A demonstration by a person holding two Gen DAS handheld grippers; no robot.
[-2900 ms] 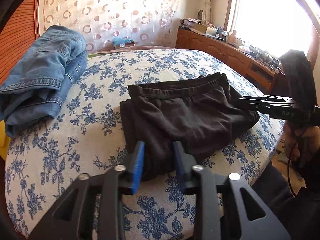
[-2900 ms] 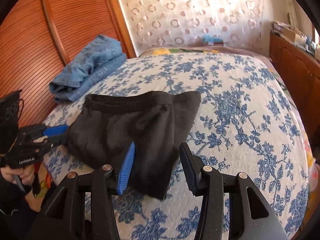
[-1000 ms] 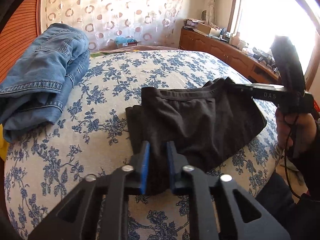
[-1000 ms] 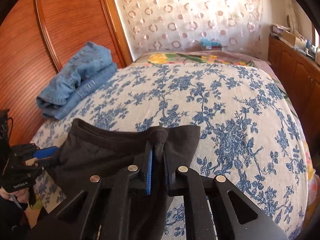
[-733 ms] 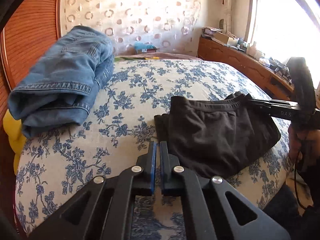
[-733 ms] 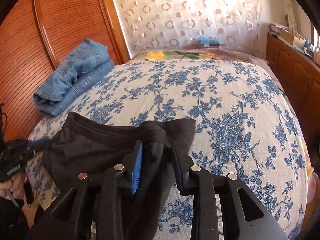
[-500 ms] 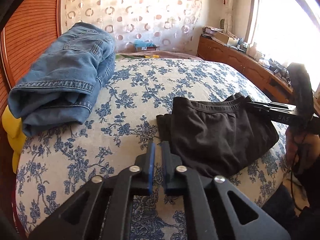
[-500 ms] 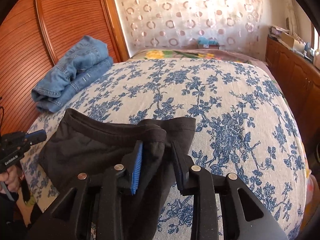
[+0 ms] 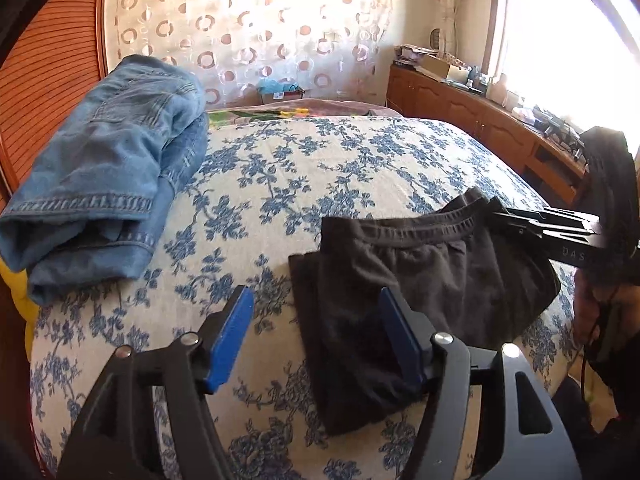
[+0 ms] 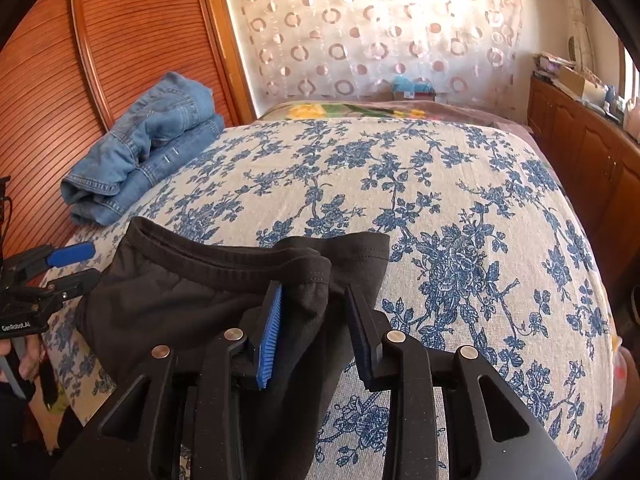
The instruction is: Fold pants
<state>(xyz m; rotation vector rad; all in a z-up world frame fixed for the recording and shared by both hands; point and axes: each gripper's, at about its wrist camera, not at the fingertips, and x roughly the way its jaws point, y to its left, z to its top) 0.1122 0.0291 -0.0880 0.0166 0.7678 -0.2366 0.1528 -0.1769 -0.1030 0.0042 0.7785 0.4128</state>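
Both your grippers are open — the left gripper [image 9: 316,334] just opened, its right jaw over the black pants' [image 9: 420,280] left edge; the right gripper [image 10: 314,320] straddles their waistband corner.

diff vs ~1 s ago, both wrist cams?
Left gripper let go of the black pants: its jaws have just been opening, and the near edge lies loose between the fingers. Right gripper also released: its jaws have just been opening slightly, with waistband fabric between them but unpinched. The pants now rest flatter. Unchanged: folded jeans and bedspread.
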